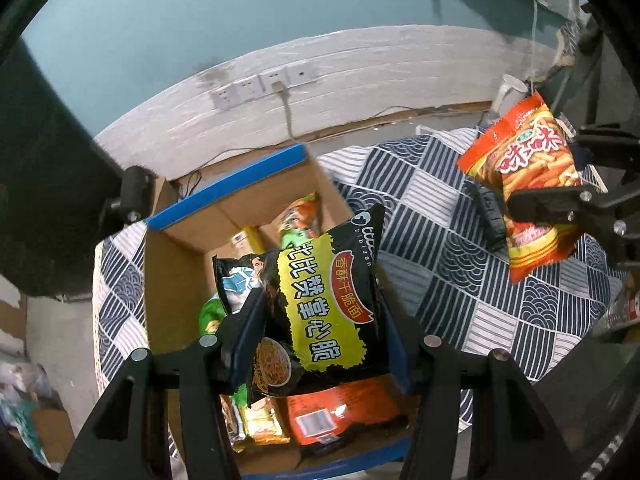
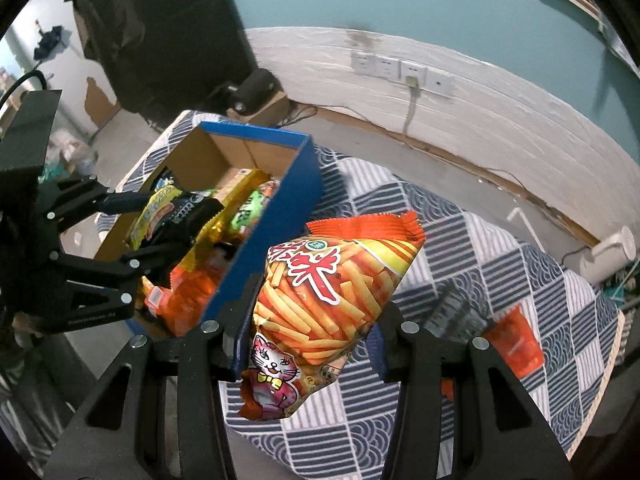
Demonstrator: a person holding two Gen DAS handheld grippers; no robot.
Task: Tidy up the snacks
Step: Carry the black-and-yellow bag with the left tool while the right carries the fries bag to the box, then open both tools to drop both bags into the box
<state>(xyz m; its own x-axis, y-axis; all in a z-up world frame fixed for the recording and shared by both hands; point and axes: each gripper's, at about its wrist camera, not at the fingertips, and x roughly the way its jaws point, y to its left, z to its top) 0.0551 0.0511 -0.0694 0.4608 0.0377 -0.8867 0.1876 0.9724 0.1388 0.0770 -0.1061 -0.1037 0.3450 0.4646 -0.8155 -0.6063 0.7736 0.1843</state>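
Observation:
My left gripper (image 1: 320,312) is shut on a black and yellow noodle-snack bag (image 1: 328,292) and holds it above an open blue-edged cardboard box (image 1: 228,192). Several packets lie in the box, among them an orange packet (image 1: 340,412). My right gripper (image 2: 316,312) is shut on an orange fries-snack bag (image 2: 332,292) with a cartoon cat. It hangs over the patterned cloth to the right of the box (image 2: 280,208). In the right wrist view the left gripper (image 2: 160,226) carries the black bag (image 2: 176,212) over the box. The left wrist view has the right gripper (image 1: 572,168) and its orange bag (image 1: 528,160) at far right.
A blue and white patterned cloth (image 1: 460,240) covers the table. On it lie a black ribbed object (image 2: 456,308) and another orange packet (image 2: 516,340). Behind stands a white wall with sockets (image 1: 260,88) and a cable. A white cylinder (image 2: 608,256) stands past the table's far right edge.

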